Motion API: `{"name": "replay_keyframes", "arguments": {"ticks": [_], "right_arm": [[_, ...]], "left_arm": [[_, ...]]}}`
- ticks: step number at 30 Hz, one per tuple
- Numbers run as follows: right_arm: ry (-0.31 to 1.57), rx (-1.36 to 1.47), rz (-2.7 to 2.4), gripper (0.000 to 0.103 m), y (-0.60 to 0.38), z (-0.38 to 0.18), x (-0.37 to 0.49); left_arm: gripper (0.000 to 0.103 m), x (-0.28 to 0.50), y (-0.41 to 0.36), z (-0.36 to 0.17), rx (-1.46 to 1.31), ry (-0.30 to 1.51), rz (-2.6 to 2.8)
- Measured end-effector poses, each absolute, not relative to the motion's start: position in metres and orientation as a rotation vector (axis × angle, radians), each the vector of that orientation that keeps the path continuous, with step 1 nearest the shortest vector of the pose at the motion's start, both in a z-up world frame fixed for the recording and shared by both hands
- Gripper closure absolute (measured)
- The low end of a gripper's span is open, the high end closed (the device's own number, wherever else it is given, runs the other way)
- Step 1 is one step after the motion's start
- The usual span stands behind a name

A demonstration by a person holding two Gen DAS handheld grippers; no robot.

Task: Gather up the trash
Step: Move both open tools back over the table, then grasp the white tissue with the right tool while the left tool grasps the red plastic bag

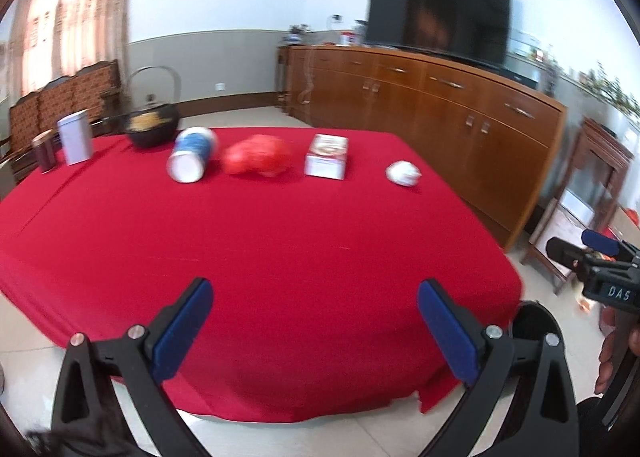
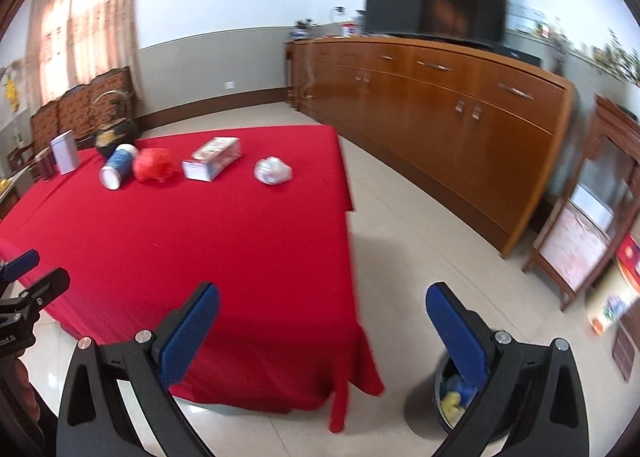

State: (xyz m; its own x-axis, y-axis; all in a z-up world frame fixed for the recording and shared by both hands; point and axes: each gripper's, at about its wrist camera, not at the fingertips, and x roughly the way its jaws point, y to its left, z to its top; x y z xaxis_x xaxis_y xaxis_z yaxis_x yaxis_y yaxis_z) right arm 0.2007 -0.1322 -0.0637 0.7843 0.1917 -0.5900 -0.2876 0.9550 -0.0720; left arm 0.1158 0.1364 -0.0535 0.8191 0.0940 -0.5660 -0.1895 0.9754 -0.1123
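Observation:
On the red tablecloth [image 1: 260,241] lie a blue-and-white can on its side [image 1: 191,155], a crumpled red bag [image 1: 256,156], a small white box [image 1: 326,157] and a white paper wad [image 1: 403,173]. The same can [image 2: 118,166], red bag [image 2: 154,166], box [image 2: 212,164] and wad [image 2: 273,170] show in the right wrist view. My left gripper [image 1: 314,329] is open and empty, well short of them. My right gripper [image 2: 322,333] is open and empty at the table's near right corner. A dark bin [image 2: 452,397] with yellow and blue trash stands on the floor under the right finger.
A black kettle [image 1: 154,123], a silver tin [image 1: 75,142] and a dark jar [image 1: 43,151] stand at the table's far left. A wooden sideboard [image 1: 440,113] with a TV [image 1: 438,15] runs along the right wall. Wooden chairs [image 1: 60,97] stand behind the table.

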Motion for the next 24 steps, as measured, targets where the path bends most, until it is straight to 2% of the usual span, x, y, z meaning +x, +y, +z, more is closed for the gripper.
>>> {"name": "replay_keyframes", "arguments": {"ticks": [8,24], "right_arm": [[0.610,-0.205,0.333,0.000,-0.074,-0.058,0.227],[0.669,-0.219,0.326,0.000,-0.032,-0.069,0.324]], "left_arm": [[0.001,0.128,0.185,-0.050,-0.181,0.587,0.212],[0.002,0.230,0.210,-0.054,-0.164,0.669,0.226]]}}
